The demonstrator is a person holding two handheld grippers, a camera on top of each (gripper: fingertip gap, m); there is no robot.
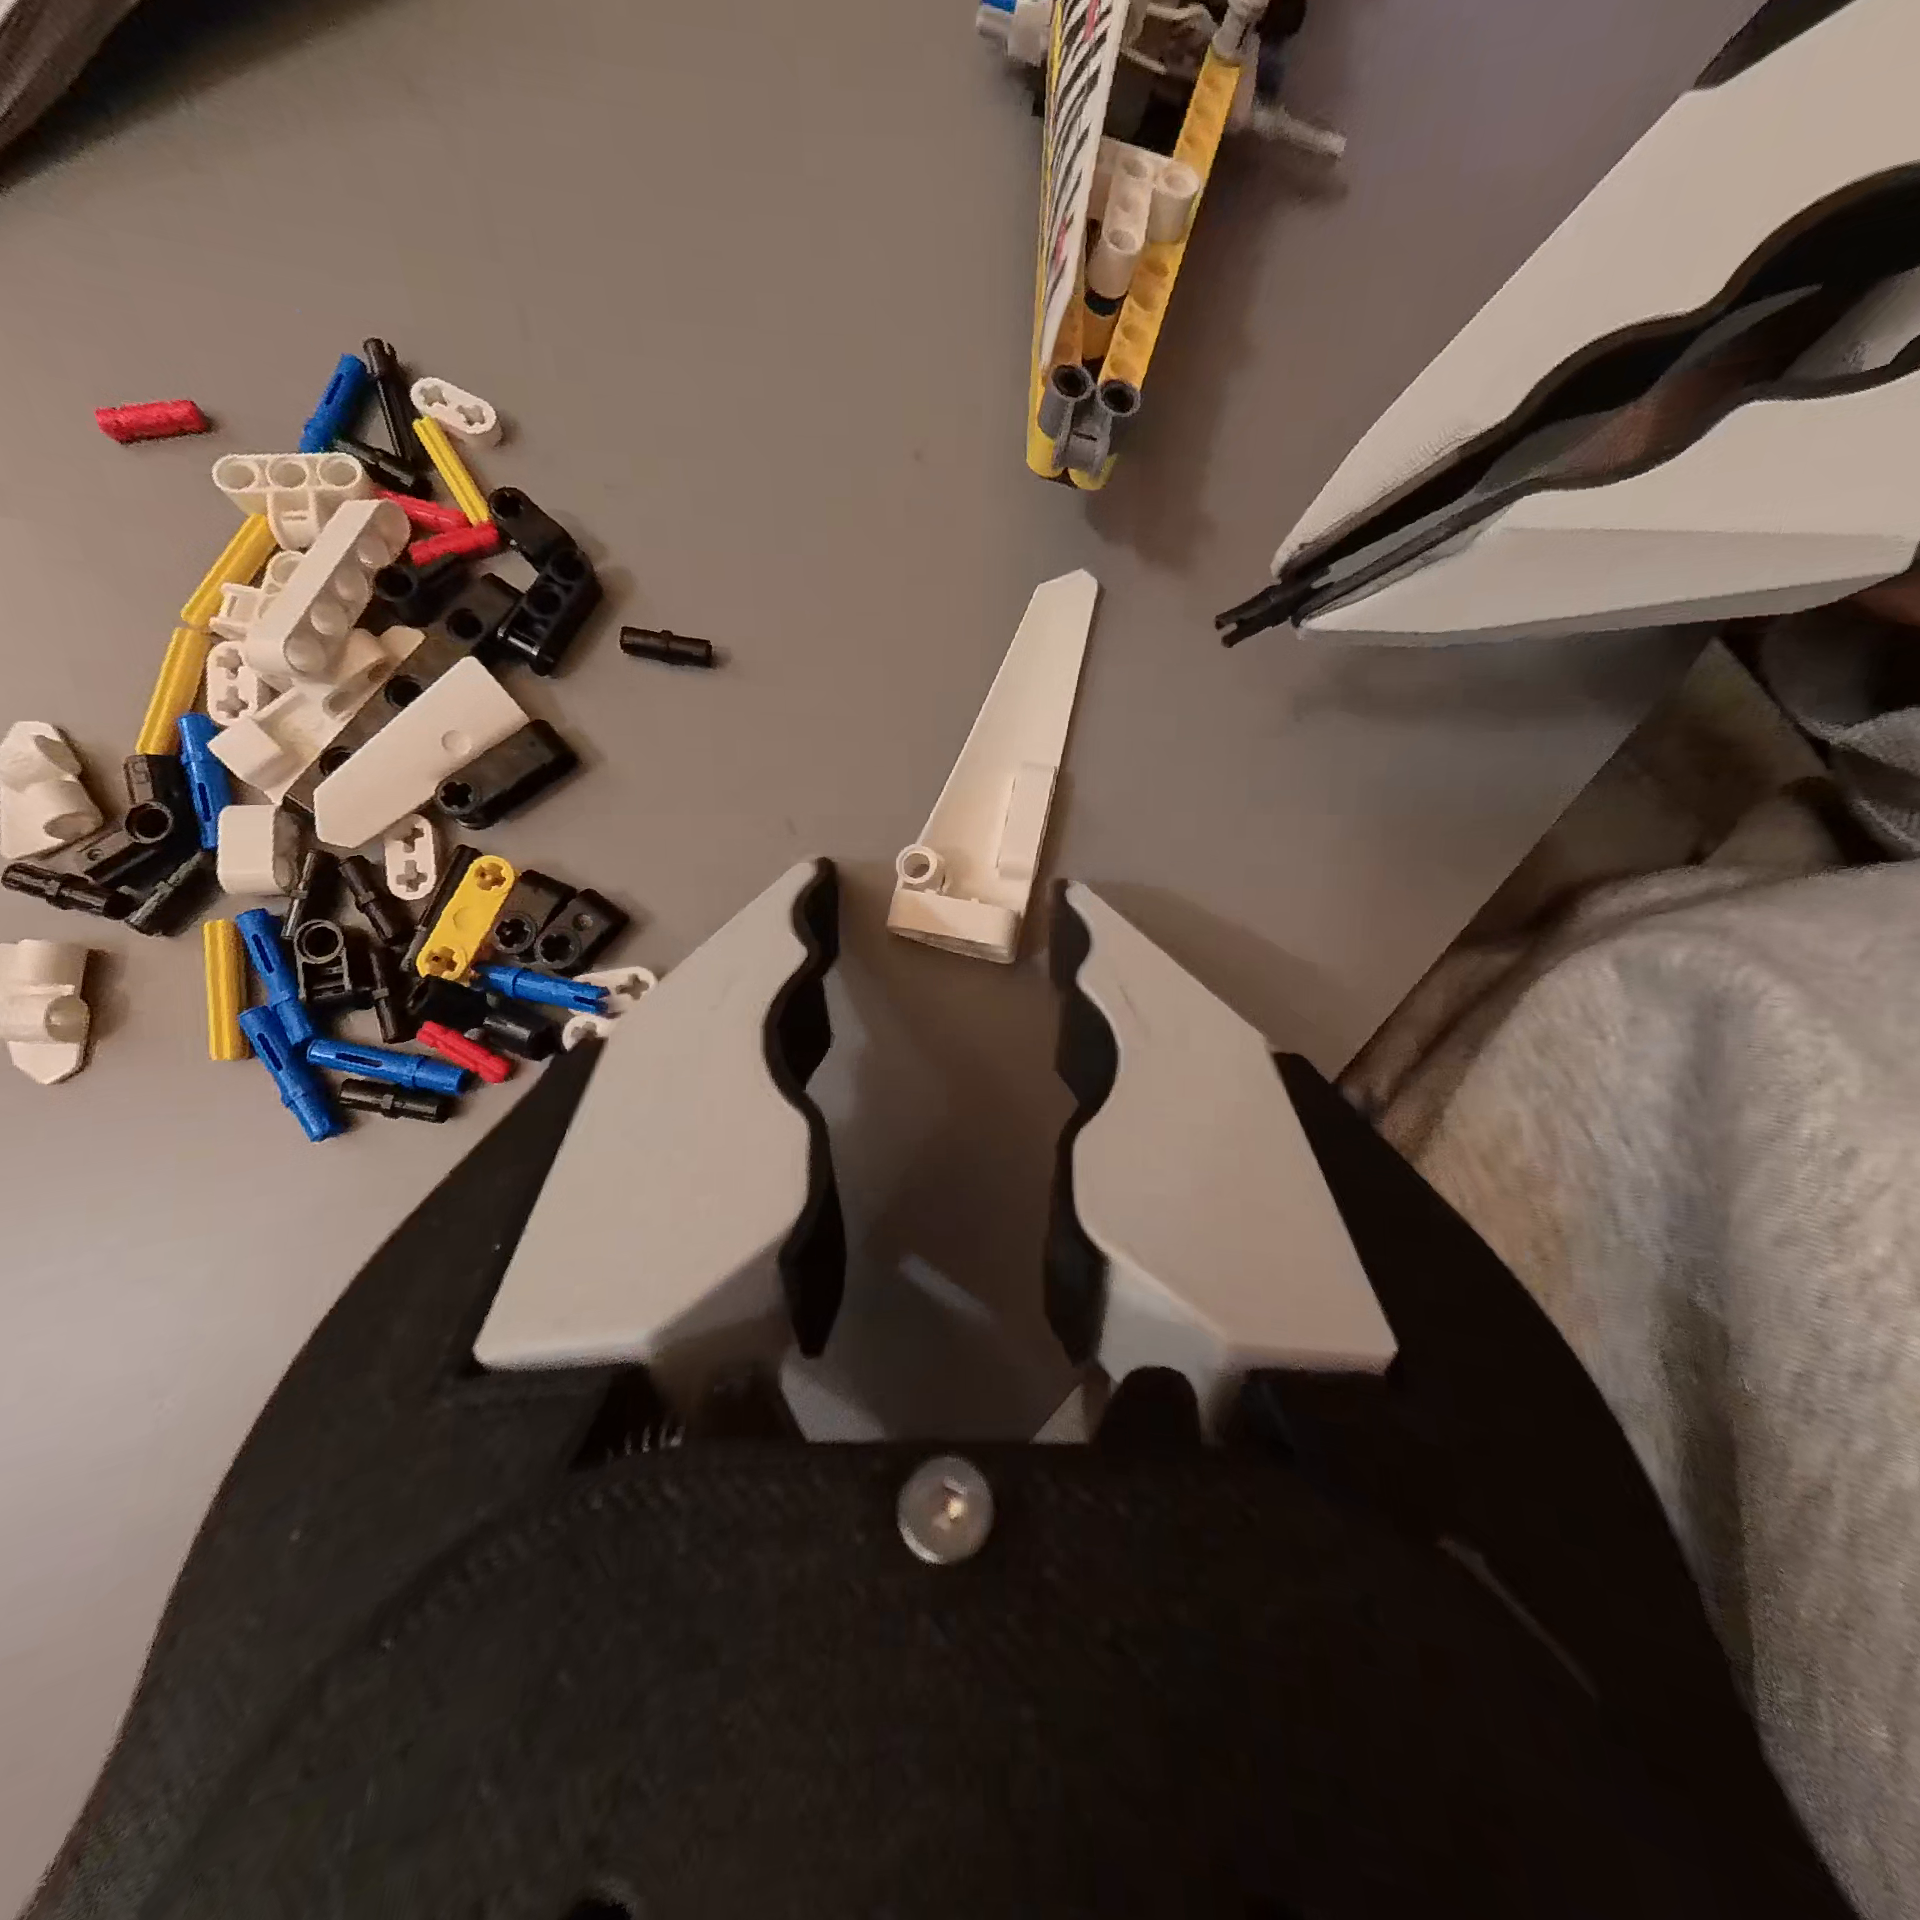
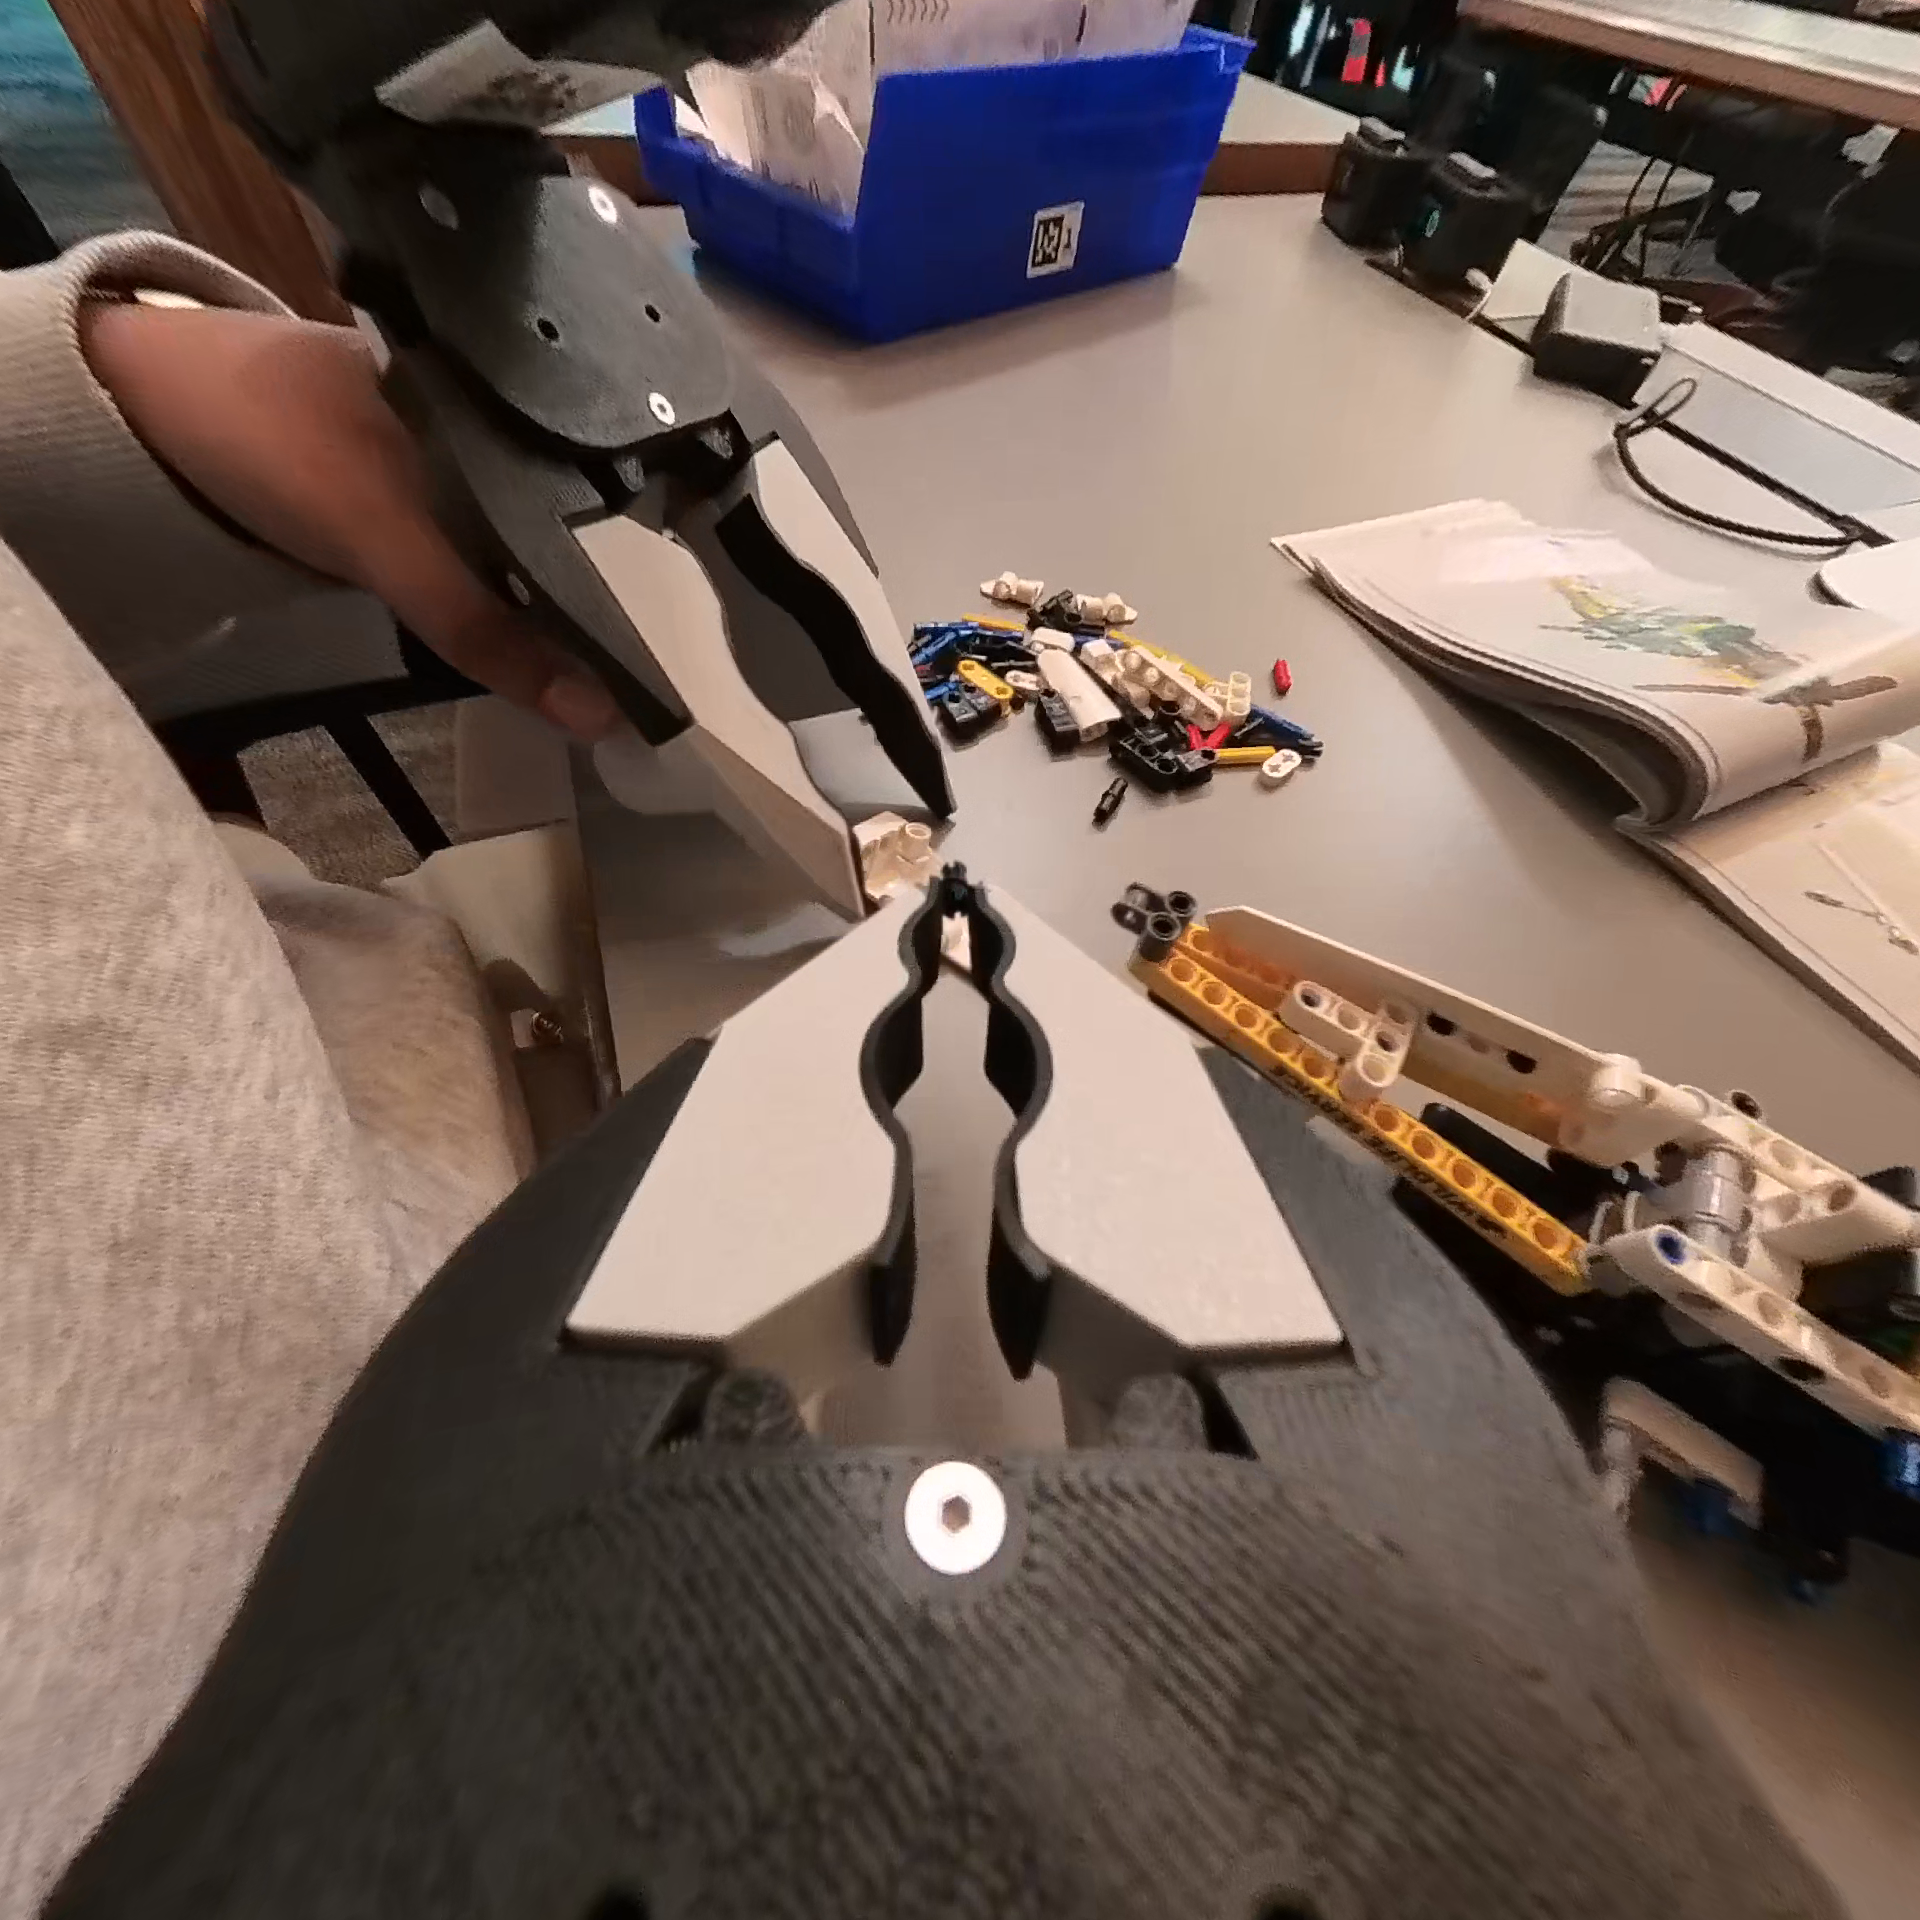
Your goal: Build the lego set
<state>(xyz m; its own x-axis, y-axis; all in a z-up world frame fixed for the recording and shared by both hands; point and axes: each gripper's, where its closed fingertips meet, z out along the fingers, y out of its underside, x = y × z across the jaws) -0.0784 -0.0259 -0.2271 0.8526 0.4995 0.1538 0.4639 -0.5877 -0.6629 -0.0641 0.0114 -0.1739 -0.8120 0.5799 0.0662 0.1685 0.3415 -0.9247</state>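
Left wrist view: the left gripper (image 1: 940, 883) hangs over a grey table (image 1: 779, 312), fingers apart, nothing between them. Just past the fingertips, toward 12 o'clock, lies a white wing panel (image 1: 1003, 769), its long axis running from 6 to 12 o'clock with a slight lean to 1, pointed tip away from the camera, broad end with a pin hole nearest the fingertips. At 9 o'clock sits a pile of loose pieces (image 1: 343, 748) in black, white, blue, yellow and red. At 12 o'clock, the partly built yellow-and-white model (image 1: 1122, 260) lies lengthwise, grey end toward the camera. At 2 o'clock the right gripper (image 1: 1283, 592) pinches a black pin (image 1: 1252, 618) that points toward 8 o'clock.

Right wrist view: the right gripper (image 2: 958, 899) has its fingers drawn together on the black pin (image 2: 958, 891), pointing to 12 o'clock. The left gripper (image 2: 904, 862), held by a hand (image 2: 312, 499), comes down from 10 o'clock over the white wing panel (image 2: 894, 847). The model (image 2: 1403, 1101) stretches toward 4 o'clock; the pile (image 2: 1112, 686) lies at 1 o'clock, an open booklet (image 2: 1610, 665) at 2, and a blue bin (image 2: 935, 208) at 12.
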